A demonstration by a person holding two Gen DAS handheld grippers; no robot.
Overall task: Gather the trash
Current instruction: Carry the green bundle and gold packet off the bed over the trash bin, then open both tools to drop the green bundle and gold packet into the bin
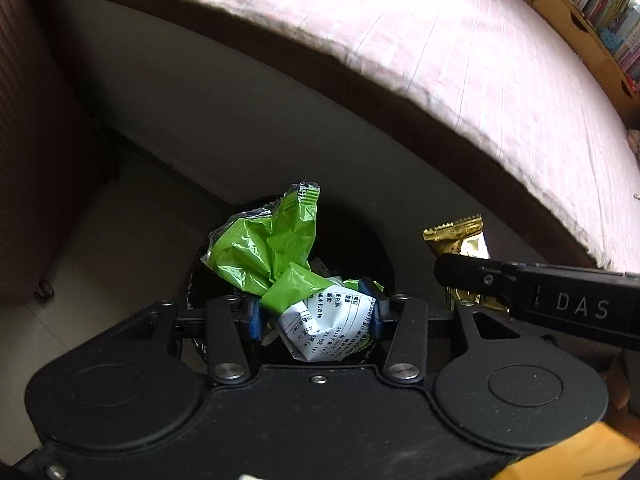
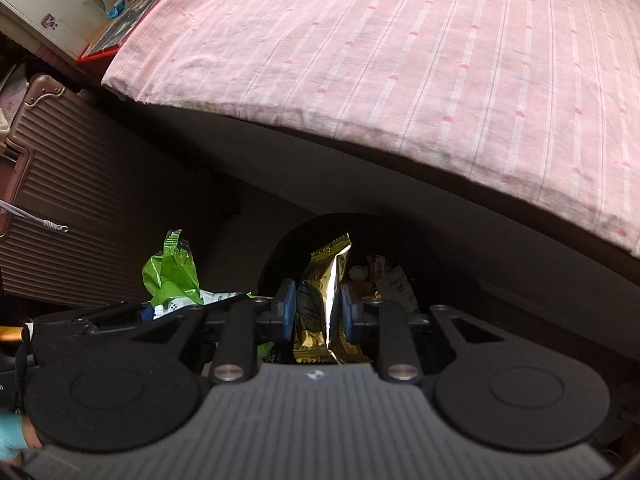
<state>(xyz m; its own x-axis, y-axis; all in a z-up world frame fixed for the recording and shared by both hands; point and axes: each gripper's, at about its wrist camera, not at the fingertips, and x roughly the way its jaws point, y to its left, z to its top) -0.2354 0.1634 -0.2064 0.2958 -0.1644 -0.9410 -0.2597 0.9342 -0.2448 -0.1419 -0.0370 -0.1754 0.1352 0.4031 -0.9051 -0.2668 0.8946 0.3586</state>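
My left gripper [image 1: 318,314] is shut on a crumpled green and white wrapper [image 1: 276,252], held over the dark round mouth of a trash bin [image 1: 360,248]. My right gripper [image 2: 318,306] is shut on a gold foil wrapper [image 2: 324,292], also above the bin [image 2: 288,260], which holds other scraps [image 2: 384,276]. In the left wrist view the gold wrapper [image 1: 460,240] and the right gripper [image 1: 464,276] show at the right. The right wrist view shows the green wrapper [image 2: 172,276] at the left.
A bed with a pink striped sheet [image 2: 400,60] overhangs the bin. A ribbed brown suitcase [image 2: 80,200] stands to the left on the pale floor [image 1: 120,240]. A bookshelf [image 1: 592,0] lines the far side of the bed.
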